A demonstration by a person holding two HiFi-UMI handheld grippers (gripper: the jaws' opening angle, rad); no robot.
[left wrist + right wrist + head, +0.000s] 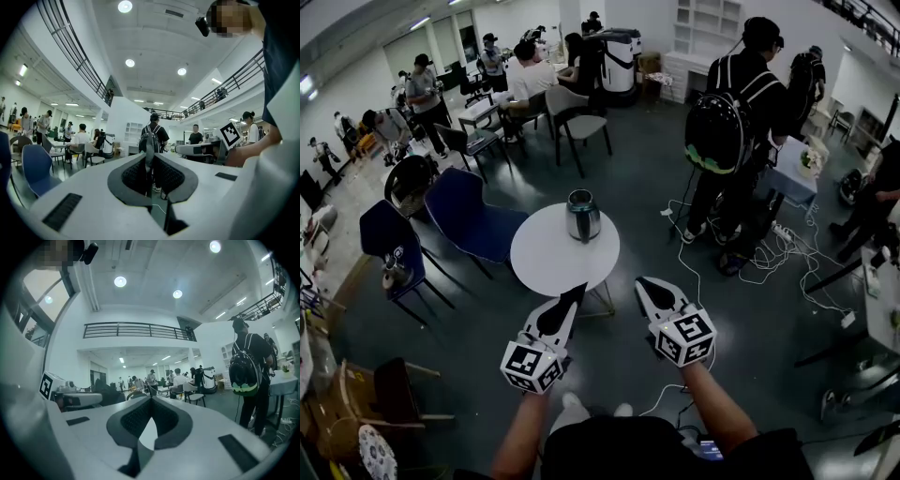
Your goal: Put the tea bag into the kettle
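The round white table (pixel 544 262) sits just in front of my tongs. The kettle (pixel 582 215) stands on it, farther out, between my two tongs. My left tongs (pixel 577 291) are squeezed tight with nothing in them. My right tongs (pixel 643 282) are too. I see no tea bag anywhere. I think nothing is done yet: I must find the tea bag, grab it and drop it in the kettle.

The kettle (pixel 583 215) is finished in silver, the table (pixel 546 267) in white, and two chairs (pixel 467 221) in blue. Black-and-white square markers are carried on the white left gripper (pixel 576 293) and right gripper (pixel 643 282).
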